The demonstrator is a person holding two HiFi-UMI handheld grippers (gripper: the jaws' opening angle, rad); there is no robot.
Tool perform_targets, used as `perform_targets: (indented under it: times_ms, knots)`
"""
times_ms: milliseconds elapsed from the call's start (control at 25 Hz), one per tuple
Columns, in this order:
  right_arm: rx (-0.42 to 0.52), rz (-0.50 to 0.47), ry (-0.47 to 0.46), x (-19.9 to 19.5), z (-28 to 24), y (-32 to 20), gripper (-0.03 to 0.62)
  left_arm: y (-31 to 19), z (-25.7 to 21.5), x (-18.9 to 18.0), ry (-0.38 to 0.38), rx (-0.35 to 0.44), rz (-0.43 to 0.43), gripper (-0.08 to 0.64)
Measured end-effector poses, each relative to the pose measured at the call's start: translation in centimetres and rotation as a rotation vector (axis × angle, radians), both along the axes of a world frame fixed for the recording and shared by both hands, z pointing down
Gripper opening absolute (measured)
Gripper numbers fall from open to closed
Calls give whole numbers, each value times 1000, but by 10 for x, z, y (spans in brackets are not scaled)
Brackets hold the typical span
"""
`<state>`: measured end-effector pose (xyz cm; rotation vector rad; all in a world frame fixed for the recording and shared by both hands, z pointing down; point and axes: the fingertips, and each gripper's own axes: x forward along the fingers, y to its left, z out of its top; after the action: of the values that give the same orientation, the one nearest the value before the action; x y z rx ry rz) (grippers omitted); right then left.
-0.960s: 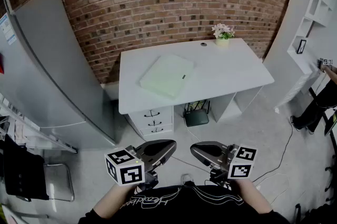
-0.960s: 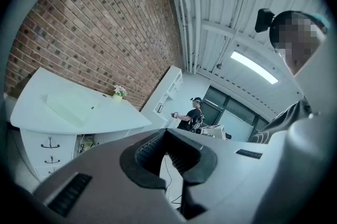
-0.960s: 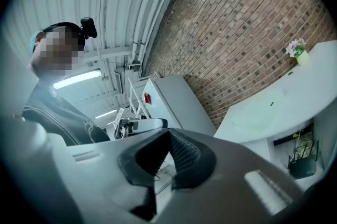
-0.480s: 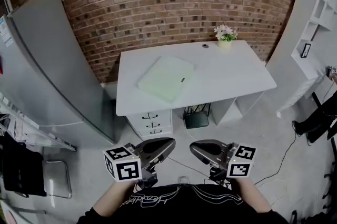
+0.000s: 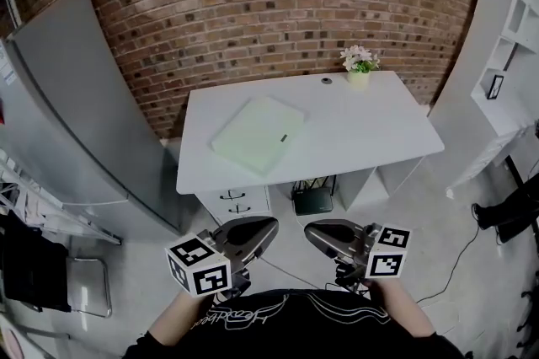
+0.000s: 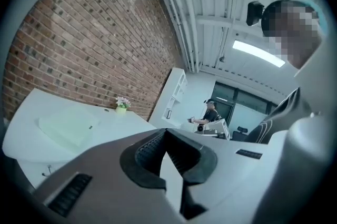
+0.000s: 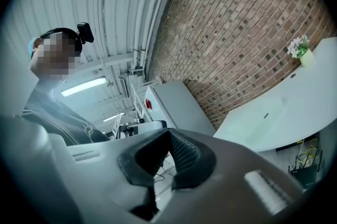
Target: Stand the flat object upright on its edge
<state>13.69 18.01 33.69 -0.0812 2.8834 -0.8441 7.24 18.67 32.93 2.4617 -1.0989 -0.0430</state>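
Item: pale green rectangular flat object (image 5: 255,134), lying flat on white desk (image 5: 370,130), well ahead of your left claw (image 5: 263,227) and right claw (image 5: 316,233), both closed, empty. Likely light, stiff, slippery; take a long edge.

pale green flat rectangular pad (image 5: 253,135) on a plain white desk (image 5: 370,130); red-brown brick wall (image 5: 253,3) speckled with darker bricks. my grey left gripper (image 5: 271,225) and right gripper (image 5: 309,229) carry black-and-white square-marker cubes.
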Motion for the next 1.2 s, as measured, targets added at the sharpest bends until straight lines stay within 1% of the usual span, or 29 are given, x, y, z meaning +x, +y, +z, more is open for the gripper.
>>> perform_targets:
  times_ms: [80, 120, 160, 200, 320, 400, 440, 640, 920, 1080, 1200]
  knots:
    - [0, -29, -25, 7, -5, -4, 5, -6, -3, 0, -78, 21, -47, 2]
    - [1, -34, -35, 10, -7, -7, 5, -8, -4, 0, -101, 27, -61, 2]
    - [5, -33, -41, 12, -10, -11, 5, -9, -6, 0, -104, 29, -65, 2]
    - [11, -29, -42, 13, -11, -14, 5, -9, -8, 0, -90, 25, -63, 2]
    - [30, -20, -33, 10, -10, -20, 5, -10, -10, -2, -13, 0, -59, 2]
    - [26, -20, -30, 6, -7, -24, 5, -11, -6, -5, 31, -25, -61, 2]
    - [19, -20, -28, 3, -5, -26, 5, -13, -2, -8, 41, -37, -63, 2]
    - [-12, -16, -5, -11, 6, -42, 5, -26, 15, -27, 17, -62, -93, 2]
    - [-45, 24, 20, -37, 15, -86, 5, -74, 28, -57, 75, -108, -65, 2]
    - [-80, 53, 35, -53, 27, -116, 5, -109, 38, -74, 109, -154, -49, 2]
    - [-98, 80, 53, -67, 33, -143, 5, -136, 45, -87, 118, -186, -21, 2]
